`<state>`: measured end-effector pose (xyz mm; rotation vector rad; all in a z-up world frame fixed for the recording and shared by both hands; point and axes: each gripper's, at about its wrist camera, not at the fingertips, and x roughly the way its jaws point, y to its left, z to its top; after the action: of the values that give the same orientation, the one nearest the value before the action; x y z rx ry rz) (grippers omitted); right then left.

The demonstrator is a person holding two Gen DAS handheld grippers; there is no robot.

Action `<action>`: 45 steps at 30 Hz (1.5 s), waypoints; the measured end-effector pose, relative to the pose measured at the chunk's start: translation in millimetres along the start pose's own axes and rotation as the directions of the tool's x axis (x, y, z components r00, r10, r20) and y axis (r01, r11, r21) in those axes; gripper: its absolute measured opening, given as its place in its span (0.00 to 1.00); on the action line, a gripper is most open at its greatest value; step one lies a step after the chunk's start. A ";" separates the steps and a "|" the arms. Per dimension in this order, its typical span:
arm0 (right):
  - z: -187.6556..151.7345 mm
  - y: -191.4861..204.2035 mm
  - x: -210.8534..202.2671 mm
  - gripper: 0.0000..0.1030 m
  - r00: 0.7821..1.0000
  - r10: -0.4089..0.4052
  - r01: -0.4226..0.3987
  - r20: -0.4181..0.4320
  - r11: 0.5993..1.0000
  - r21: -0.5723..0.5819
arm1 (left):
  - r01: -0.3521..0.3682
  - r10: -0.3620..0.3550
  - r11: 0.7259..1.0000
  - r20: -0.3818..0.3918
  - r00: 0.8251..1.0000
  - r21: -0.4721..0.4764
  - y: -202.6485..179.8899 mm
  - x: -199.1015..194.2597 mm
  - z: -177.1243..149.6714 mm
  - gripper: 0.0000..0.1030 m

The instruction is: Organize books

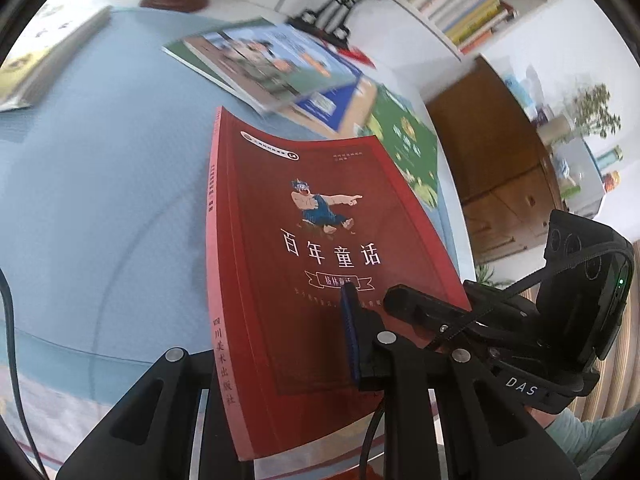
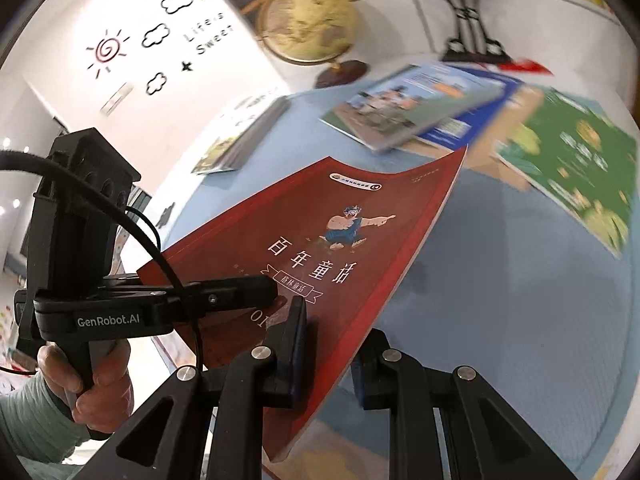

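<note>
Left wrist: both hand-held grippers (image 1: pixel 348 328) pinch glossy red paperback (image 1: pixel 320 240) (cover bowed).

1. Globe (image 2: pixel 308 24): brown base, stands at the far edge of the blue table (image 1: pixel 100 200)
2. Black stand (image 1: pixel 336 12): near the globe
3. Wall decals (image 2: pixel 160 36): sun, clouds, lettering
4. Wooden door (image 1: pixel 492 152)
5. Plant (image 1: pixel 592 108)

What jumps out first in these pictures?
A red book fills the middle, lifted off the blue table and clamped near its lower edge by both the left gripper and the right gripper. Behind it lie scattered picture books, with a globe beyond.
</note>
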<state>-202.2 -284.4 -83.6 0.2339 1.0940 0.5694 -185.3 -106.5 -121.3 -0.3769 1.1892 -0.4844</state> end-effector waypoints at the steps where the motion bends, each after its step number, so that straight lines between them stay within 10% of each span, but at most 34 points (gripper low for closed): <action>1: 6.6 6.8 4.2 0.18 1.000 0.006 -0.006 0.002 1.000 -0.003 | 0.000 0.000 1.000 0.009 1.000 -0.003 4.7 -5.9 3.4 0.18; 20: 160.4 151.7 142.4 0.21 0.996 0.079 -0.074 0.049 0.993 -0.095 | -0.135 0.133 0.991 0.160 0.978 -0.001 164.8 -121.0 111.0 0.20; 45: 249.0 174.7 309.5 0.22 0.996 0.045 -0.040 -0.083 0.997 0.067 | -0.192 0.201 0.965 0.033 0.979 -0.179 329.0 -99.1 194.7 0.38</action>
<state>66.3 53.2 -130.8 0.2924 1.1925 0.5864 22.0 228.4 -150.5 -0.4142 1.2091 -0.1971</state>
